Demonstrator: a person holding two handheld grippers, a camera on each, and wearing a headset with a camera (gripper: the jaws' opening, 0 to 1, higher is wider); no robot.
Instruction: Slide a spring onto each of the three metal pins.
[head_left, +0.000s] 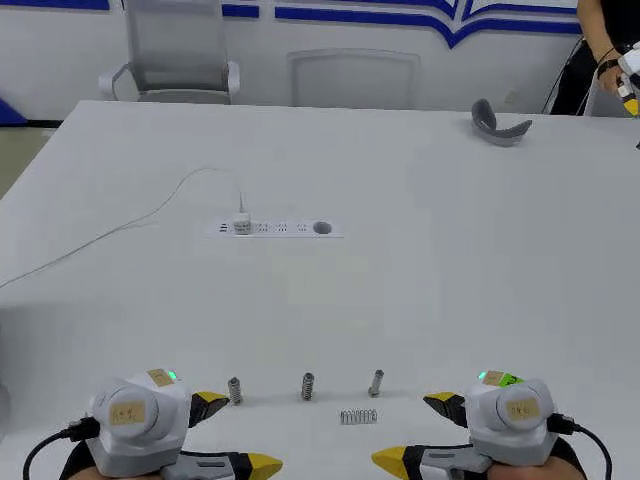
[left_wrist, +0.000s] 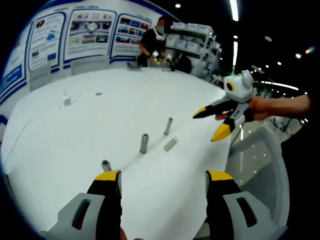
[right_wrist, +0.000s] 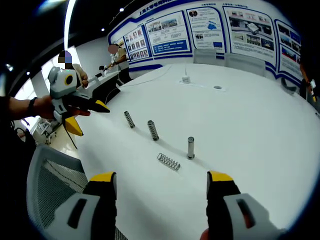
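Right gripper view up close: clear coils (right_wrist: 128, 117) around the left pin (right_wrist: 131, 123) and middle pin (right_wrist: 152, 130), right pin (right_wrist: 190, 148) bare, loose spring (right_wrist: 168, 161) lying flat on its near side; head view, wider: left gripper (head_left: 240, 432) and right gripper (head_left: 415, 431) both spread wide and holding nothing by the near edge of the table (head_left: 450, 300).

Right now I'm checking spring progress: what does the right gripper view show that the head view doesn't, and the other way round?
Right gripper view adds: wall posters and people at a far bench.
Head view adds: the right gripper seen from above, jaws open, its green light lit.
Both: the left gripper, open; left pin and middle pin already sprung; right pin bare; the loose spring lying near it, apart.
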